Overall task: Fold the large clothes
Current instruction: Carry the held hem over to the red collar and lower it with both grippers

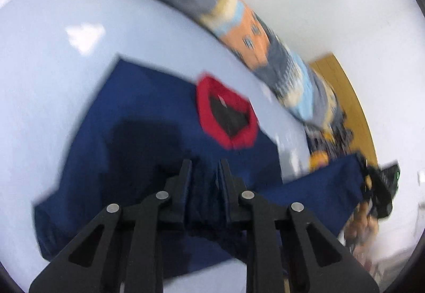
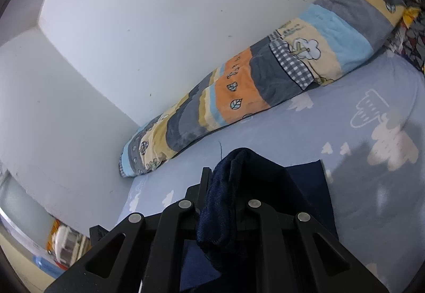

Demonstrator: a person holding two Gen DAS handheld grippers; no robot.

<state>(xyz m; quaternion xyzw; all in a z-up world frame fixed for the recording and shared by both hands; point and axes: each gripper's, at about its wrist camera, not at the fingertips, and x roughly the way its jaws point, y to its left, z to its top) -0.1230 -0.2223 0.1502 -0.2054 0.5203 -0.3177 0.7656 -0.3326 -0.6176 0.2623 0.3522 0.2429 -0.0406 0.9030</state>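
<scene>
A navy blue shirt (image 1: 148,117) with a red collar (image 1: 212,128) lies spread on the pale blue bed sheet (image 1: 53,75). My left gripper (image 1: 205,168) is shut on a bunched fold of the shirt's navy cloth and holds it above the rest of the garment. A stretched edge of the shirt runs right to my right gripper (image 1: 382,186), seen blurred at the far right. In the right wrist view my right gripper (image 2: 228,168) is shut on a bunched navy edge of the shirt (image 2: 223,202), held above the sheet (image 2: 372,186).
A rolled patchwork blanket (image 2: 252,85) lies along the white wall (image 2: 159,14) at the bed's far side; it also shows in the left wrist view (image 1: 239,16). A wooden headboard (image 1: 345,85) stands at one end. The sheet has white cloud prints (image 2: 393,141).
</scene>
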